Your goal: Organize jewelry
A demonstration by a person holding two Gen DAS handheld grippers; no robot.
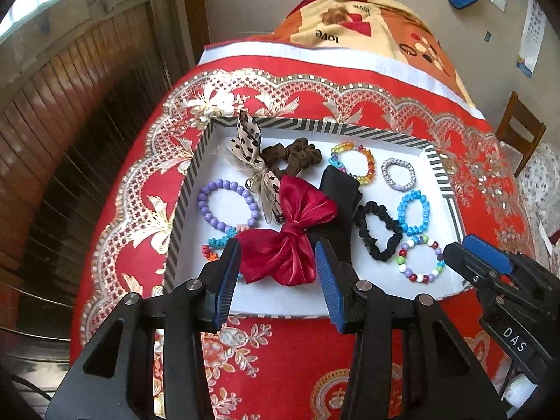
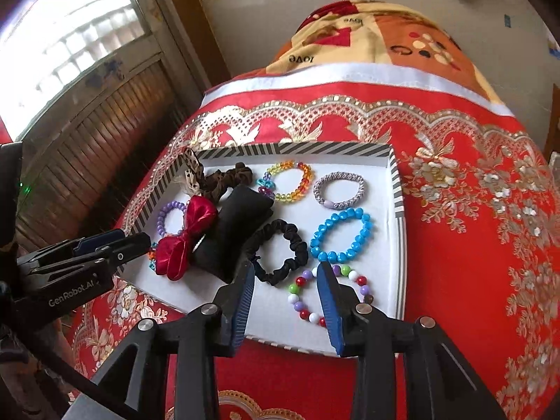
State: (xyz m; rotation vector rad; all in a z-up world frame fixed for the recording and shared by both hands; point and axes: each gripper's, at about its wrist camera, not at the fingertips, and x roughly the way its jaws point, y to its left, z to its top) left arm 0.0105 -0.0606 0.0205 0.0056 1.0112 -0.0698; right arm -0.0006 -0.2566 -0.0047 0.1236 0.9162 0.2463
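Note:
A white tray with a striped rim [image 1: 315, 129] [image 2: 297, 148] lies on the red patterned cloth, filled with jewelry and hair pieces. My left gripper [image 1: 276, 245] hovers open over the near left part, with a red satin bow [image 1: 290, 255] [image 2: 185, 241] lying below between its fingers, untouched. My right gripper [image 2: 286, 266] hangs open over the near right part, above a multicoloured bead bracelet [image 2: 304, 313] [image 1: 420, 276] and beside a black scrunchie [image 2: 301, 245] [image 1: 362, 224]. A blue bead bracelet [image 2: 350, 215], a purple one [image 1: 203, 206] and a black folded cloth [image 1: 341, 189] also lie inside.
At the tray's far side lie a leopard bow [image 1: 248, 147], a brown scrunchie [image 1: 294, 154], a rainbow crystal bracelet [image 2: 304, 178] and a silver hair tie [image 2: 339, 176]. A wooden slatted wall stands to the left. A patterned blanket [image 2: 367, 35] is heaped beyond the cloth.

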